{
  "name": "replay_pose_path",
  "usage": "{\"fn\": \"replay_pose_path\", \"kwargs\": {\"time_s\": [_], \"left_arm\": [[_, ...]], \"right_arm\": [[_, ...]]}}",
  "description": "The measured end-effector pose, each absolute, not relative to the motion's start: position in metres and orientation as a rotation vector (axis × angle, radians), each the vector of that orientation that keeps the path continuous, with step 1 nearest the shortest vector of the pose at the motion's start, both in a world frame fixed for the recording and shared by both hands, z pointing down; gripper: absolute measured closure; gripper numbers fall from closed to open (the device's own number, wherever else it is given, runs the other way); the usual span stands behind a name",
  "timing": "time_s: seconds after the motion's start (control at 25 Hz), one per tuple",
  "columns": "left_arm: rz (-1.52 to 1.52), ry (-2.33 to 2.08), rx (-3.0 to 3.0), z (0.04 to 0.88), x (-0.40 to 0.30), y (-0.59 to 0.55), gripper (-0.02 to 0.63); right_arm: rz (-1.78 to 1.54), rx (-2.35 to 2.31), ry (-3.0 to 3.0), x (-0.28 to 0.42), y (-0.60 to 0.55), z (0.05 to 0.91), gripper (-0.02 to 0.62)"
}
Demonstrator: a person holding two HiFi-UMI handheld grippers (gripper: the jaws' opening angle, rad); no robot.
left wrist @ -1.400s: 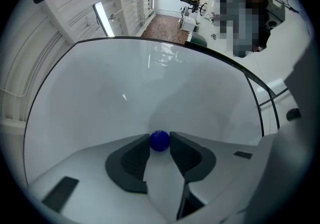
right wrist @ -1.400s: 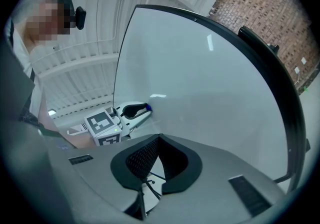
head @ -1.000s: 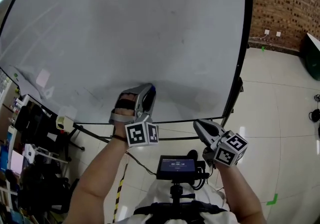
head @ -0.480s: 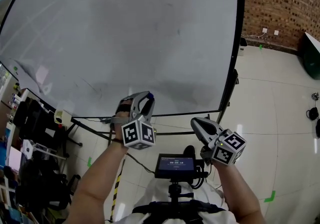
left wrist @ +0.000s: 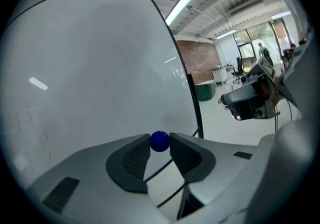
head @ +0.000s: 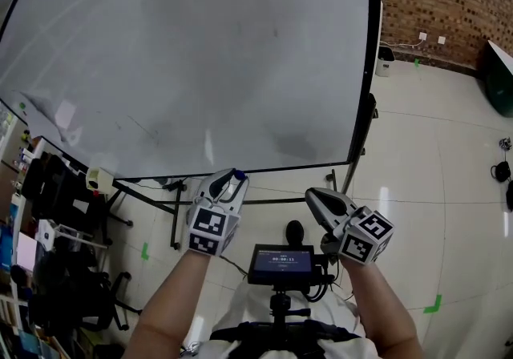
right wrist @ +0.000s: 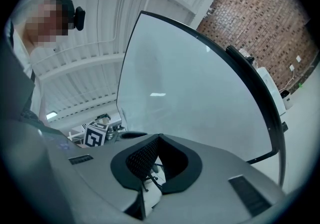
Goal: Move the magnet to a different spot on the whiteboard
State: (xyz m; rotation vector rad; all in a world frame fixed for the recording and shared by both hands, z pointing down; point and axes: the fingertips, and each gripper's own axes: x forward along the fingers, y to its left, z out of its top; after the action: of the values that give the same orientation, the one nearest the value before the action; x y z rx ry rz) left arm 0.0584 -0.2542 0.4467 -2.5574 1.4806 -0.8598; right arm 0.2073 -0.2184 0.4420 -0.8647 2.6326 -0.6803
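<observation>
The left hand-held gripper (head: 229, 182) is clamped on the magnet (left wrist: 160, 141), a small blue ball pinched right at the tips of the two jaws, so the task's thing is off the board and in that hand. Being round, the magnet has no long axis to line up; only the direction of approach counts. In the head view the left hand-held gripper sits just below the lower edge of the whiteboard (head: 200, 53), over the floor (head: 433, 157), and its jaws point up and forward toward that edge. In the left gripper view the board surface fills the space beyond and to the left of the jaws, with its dark right-hand frame (left wrist: 192, 93) running down just right of the magnet. The coming move therefore looks like a reach forward and upward until the ball meets the white surface at a new spot. The right hand-held gripper (head: 322, 200) has its jaws together on nothing, is held low beside the left one, near the board's lower right corner, and takes no part in the carry.
</observation>
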Motion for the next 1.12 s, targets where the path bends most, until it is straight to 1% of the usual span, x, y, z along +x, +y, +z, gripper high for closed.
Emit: {"fn": "replay_pose_path", "kwargs": {"time_s": [0.2, 0.4, 0.6, 0.76, 0.92, 1.12], "left_arm": [[-0.74, 1.665, -2.762, 0.477, 0.037, -0.214, 0.457], [-0.616, 1.738, -2.832, 0.48, 0.018, -0.192, 0.457], [-0.529, 1.764, -2.845, 0.482, -0.002, -0.178, 0.457], [-0.464, 1.81, -2.845, 0.481, -0.033, -0.173, 0.457], [-0.401, 1.867, -2.838, 0.483, -0.074, -0.152, 0.457], [-0.29, 1.99, -2.806, 0.482, -0.142, -0.121, 0.457]], "right_arm": [[-0.71, -0.854, 2.635, 0.208, -0.213, 0.448, 0.574], [-0.748, -0.821, 2.667, 0.191, -0.206, 0.461, 0.574], [-0.77, -0.759, 2.731, 0.154, -0.197, 0.469, 0.574], [-0.76, -0.719, 2.779, 0.119, -0.197, 0.467, 0.574], [-0.736, -0.711, 2.801, 0.084, -0.191, 0.467, 0.574], [-0.695, -0.657, 2.846, 0.027, -0.18, 0.456, 0.574]]}}
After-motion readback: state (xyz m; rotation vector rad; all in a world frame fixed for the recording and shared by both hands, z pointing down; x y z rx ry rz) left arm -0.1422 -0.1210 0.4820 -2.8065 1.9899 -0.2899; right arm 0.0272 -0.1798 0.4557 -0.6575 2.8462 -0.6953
